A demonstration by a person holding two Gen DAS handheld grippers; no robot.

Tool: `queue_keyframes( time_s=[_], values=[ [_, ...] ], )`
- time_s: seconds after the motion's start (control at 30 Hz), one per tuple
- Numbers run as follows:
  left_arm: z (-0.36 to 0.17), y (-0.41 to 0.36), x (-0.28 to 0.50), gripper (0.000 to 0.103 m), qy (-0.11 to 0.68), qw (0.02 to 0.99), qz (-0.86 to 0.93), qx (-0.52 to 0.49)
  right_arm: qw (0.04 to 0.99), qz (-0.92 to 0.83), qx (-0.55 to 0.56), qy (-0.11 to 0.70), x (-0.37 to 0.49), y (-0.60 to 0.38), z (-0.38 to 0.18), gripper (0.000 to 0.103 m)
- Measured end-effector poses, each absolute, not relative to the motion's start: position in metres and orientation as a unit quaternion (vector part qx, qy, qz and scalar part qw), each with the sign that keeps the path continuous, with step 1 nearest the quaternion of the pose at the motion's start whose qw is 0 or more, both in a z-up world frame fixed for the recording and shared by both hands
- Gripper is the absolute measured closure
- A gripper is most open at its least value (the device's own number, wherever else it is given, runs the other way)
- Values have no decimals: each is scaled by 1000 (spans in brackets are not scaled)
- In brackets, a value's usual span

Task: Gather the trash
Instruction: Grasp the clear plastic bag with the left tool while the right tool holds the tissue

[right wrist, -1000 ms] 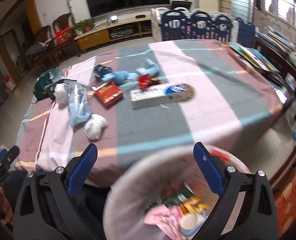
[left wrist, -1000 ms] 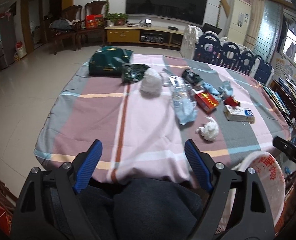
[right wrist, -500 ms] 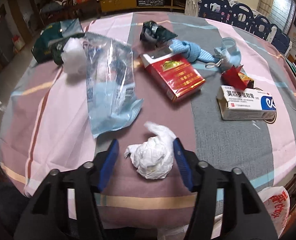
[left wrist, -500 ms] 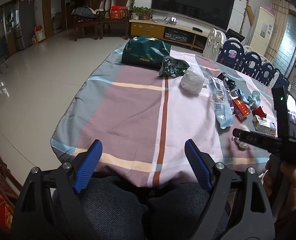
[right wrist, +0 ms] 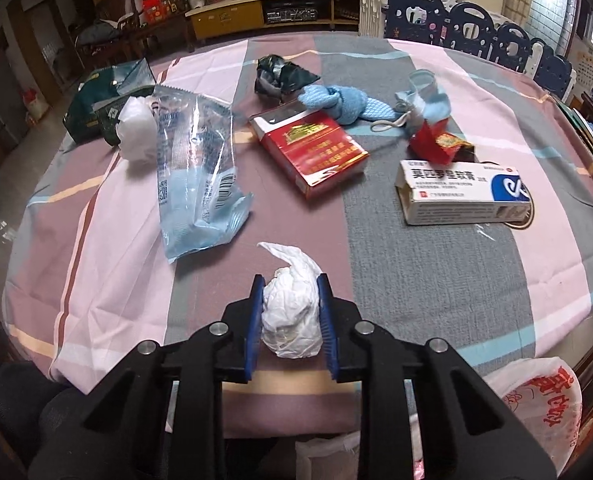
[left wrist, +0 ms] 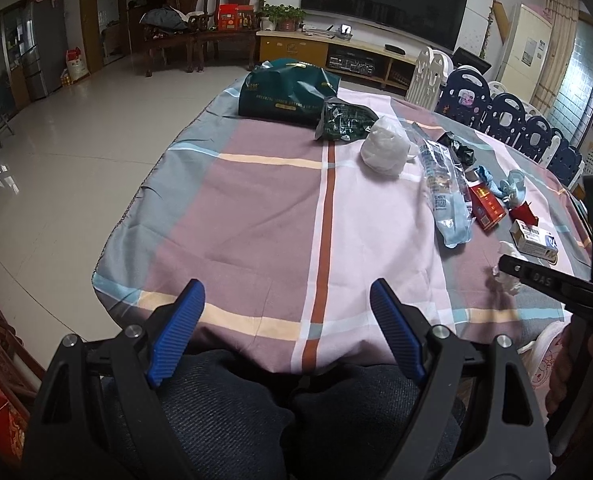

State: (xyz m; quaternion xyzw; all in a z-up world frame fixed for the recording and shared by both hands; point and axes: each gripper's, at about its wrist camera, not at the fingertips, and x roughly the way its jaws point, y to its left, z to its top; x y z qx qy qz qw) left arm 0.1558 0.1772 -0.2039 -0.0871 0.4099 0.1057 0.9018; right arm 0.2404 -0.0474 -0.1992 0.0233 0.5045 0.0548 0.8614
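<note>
My right gripper (right wrist: pixel 290 320) is shut on a crumpled white tissue wad (right wrist: pixel 290 312) near the front edge of the table. In the left wrist view the right gripper (left wrist: pixel 536 276) shows at the right, partly hiding the wad (left wrist: pixel 506 280). My left gripper (left wrist: pixel 288 320) is open and empty, held above the person's lap before the table's front edge. Other trash lies on the cloth: a clear blue plastic wrapper (right wrist: pixel 196 172), a red cigarette box (right wrist: pixel 316 152), a white medicine box (right wrist: pixel 464 196), a white ball (right wrist: pixel 136 128).
A white plastic bag with red print (right wrist: pixel 544 404) hangs below the table's front right. Blue knitted socks (right wrist: pixel 344 104), red wrapper (right wrist: pixel 436 144), dark foil wrappers (right wrist: pixel 280 76) and a green bag (left wrist: pixel 288 92) lie further back. Plaid tablecloth (left wrist: pixel 256 220). Blue chairs (right wrist: pixel 476 36) stand beyond.
My right gripper moved from over the white bag to the tissue wad and closed its fingers on it. My left gripper swung left and stayed open.
</note>
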Motion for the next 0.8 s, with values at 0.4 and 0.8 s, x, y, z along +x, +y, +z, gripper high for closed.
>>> queue_keyframes(
  time_s=[0.4,0.8],
  values=[
    [-208,173,157,18,421,898,105,-80,865,45,52,498,229,-71,-186,77],
    [-212,173,159,17,430,894,104,-76,863,41,69,499,226,-81,-187,77]
  ],
)
